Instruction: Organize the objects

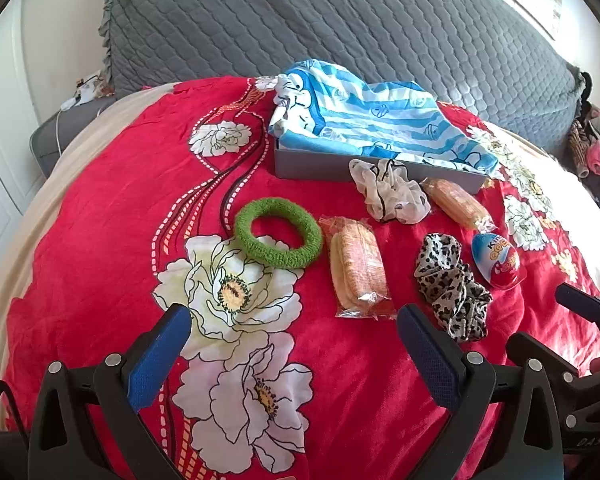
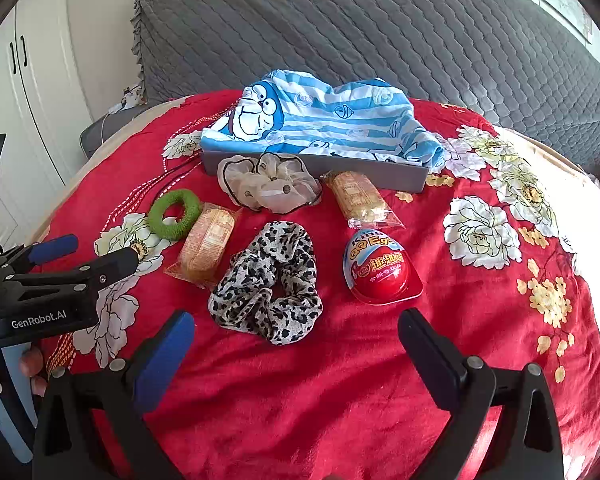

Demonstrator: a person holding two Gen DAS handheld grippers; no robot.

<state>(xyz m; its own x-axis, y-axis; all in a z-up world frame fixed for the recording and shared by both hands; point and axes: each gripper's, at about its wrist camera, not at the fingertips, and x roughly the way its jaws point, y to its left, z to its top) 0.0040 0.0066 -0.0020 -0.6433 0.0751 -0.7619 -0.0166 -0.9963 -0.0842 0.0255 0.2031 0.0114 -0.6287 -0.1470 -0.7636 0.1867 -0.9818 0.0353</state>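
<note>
On the red flowered bedspread lie a green hair ring (image 1: pixel 278 238) (image 2: pixel 175 214), a leopard scrunchie (image 1: pixel 452 286) (image 2: pixel 268 282), a white scrunchie (image 1: pixel 390 192) (image 2: pixel 266 186), two wrapped snack packs (image 1: pixel 358 266) (image 1: pixel 458 202) (image 2: pixel 208 246) (image 2: pixel 358 198) and a red and blue toy egg (image 1: pixel 496 260) (image 2: pixel 378 272). A grey box (image 1: pixel 312 166) (image 2: pixel 380 174) behind them holds a blue striped cloth (image 1: pixel 372 116) (image 2: pixel 324 120). My left gripper (image 1: pixel 294 346) is open and empty, short of the green ring and the near snack. My right gripper (image 2: pixel 296 344) is open and empty, just short of the leopard scrunchie.
A grey quilted headboard (image 1: pixel 340 20) (image 2: pixel 380 20) rises behind the box. White cupboard doors (image 2: pixel 32 100) stand at the left. A pile of clothes (image 1: pixel 592 148) lies at the far right. The left gripper body (image 2: pixel 56 292) shows in the right wrist view.
</note>
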